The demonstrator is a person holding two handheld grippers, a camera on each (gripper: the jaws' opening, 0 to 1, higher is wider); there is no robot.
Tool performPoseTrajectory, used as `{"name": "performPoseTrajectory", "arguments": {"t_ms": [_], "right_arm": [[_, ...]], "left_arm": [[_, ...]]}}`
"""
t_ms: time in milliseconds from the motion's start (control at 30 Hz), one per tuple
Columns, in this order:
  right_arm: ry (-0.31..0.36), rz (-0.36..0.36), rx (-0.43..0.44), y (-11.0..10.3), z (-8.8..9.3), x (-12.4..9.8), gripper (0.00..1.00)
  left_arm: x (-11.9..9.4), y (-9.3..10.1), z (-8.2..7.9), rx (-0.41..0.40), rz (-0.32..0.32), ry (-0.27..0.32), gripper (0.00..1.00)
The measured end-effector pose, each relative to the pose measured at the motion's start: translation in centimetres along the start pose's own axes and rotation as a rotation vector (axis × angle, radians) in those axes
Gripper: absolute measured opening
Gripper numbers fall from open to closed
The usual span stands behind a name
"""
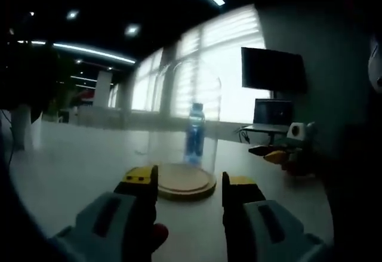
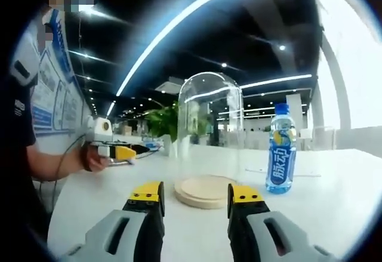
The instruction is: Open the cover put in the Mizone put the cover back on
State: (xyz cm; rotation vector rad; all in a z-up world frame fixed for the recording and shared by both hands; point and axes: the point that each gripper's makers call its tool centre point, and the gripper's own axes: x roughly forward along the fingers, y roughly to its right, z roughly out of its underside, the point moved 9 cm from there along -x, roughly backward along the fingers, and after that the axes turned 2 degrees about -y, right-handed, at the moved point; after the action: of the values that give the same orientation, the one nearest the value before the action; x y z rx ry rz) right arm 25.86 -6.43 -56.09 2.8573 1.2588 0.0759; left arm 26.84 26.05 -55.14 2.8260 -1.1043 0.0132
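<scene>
A clear glass dome cover [image 1: 185, 95] stands on a round wooden base [image 1: 186, 182] on the white table [image 1: 71, 166]. The blue Mizone bottle [image 1: 195, 132] stands upright behind the dome, seen through the glass. My left gripper [image 1: 190, 184] is open just short of the base, with nothing between its jaws. My right gripper [image 1: 271, 153] hovers off to the right. In the right gripper view the dome [image 2: 210, 125] and base [image 2: 206, 191] sit straight ahead, and the bottle [image 2: 282, 148] stands outside, to their right. My right gripper [image 2: 196, 195] is open and holds nothing. My left gripper [image 2: 125, 153] shows at the left.
A person's arm [image 2: 54, 162] holds the left gripper at the table's left side. A monitor [image 1: 273, 71] and a laptop [image 1: 273, 111] stand on a desk beyond the table. A leafy plant [image 2: 161, 122] is behind the dome. Bare tabletop [image 2: 334, 196] surrounds the base.
</scene>
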Motion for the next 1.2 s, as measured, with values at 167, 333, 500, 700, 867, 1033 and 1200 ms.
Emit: {"name": "performPoseTrajectory", "arguments": {"t_ms": [167,333,500,700,867,1033,1200], "right_arm": [[-0.013,-0.046,-0.030,0.3,-0.9,0.5,0.41],[-0.005,-0.060,-0.027,0.7,-1.4,0.9,0.41],[0.022,-0.066,-0.007,1.3,-2.1,1.4,0.41],[0.018,-0.051,0.000,2.9,-2.6,2.0,0.41],[0.008,-0.064,-0.012,3.7,-3.0,2.6,0.41],[-0.001,-0.094,-0.029,4.1,-3.7,3.5,0.42],[-0.010,-0.129,-0.101,4.3,-5.5,5.0,0.44]], "left_arm": [[0.4,-0.2,-1.1,0.031,-0.004,0.020,0.37],[0.7,-0.4,-2.4,0.070,-0.022,0.027,0.36],[0.9,-0.7,-2.9,0.081,-0.037,0.034,0.28],[1.5,-1.0,-3.4,0.063,-0.007,-0.004,0.26],[2.4,-1.1,-3.6,0.021,0.070,-0.022,0.39],[3.4,-1.5,-4.0,-0.011,0.092,-0.023,0.42],[4.4,-1.7,-4.9,0.021,0.109,-0.021,0.48]]}}
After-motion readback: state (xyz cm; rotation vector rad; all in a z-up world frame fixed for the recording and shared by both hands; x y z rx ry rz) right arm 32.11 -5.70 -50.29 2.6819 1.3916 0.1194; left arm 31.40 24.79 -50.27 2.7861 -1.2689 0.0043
